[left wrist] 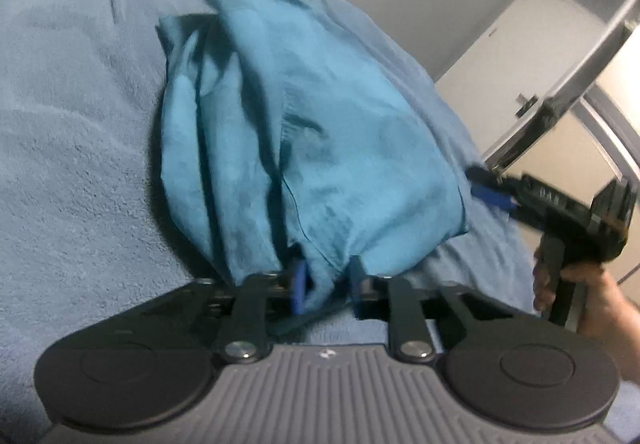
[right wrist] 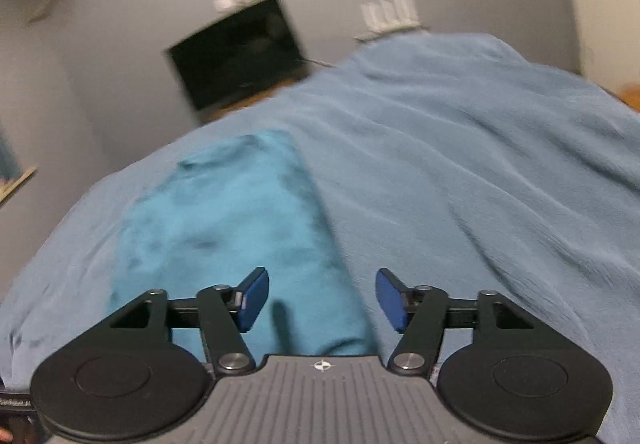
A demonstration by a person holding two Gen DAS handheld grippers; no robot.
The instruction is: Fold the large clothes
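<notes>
Blue bedspread [left wrist: 72,148]: left tool [left wrist: 326,282] pinches teal garment [left wrist: 304,132] (bunched); right tool [right wrist: 318,300] agape.

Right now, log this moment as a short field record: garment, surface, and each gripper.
garment: teal cloth, bunched and partly lifted at its near edge
surface: light blue blanket
left gripper: shut on a fold of the teal cloth
right gripper: open, nothing between its pads, above the cloth's near edge
fold: not yet done

Dim; motion-blurred; fisheye-warped edges
</notes>
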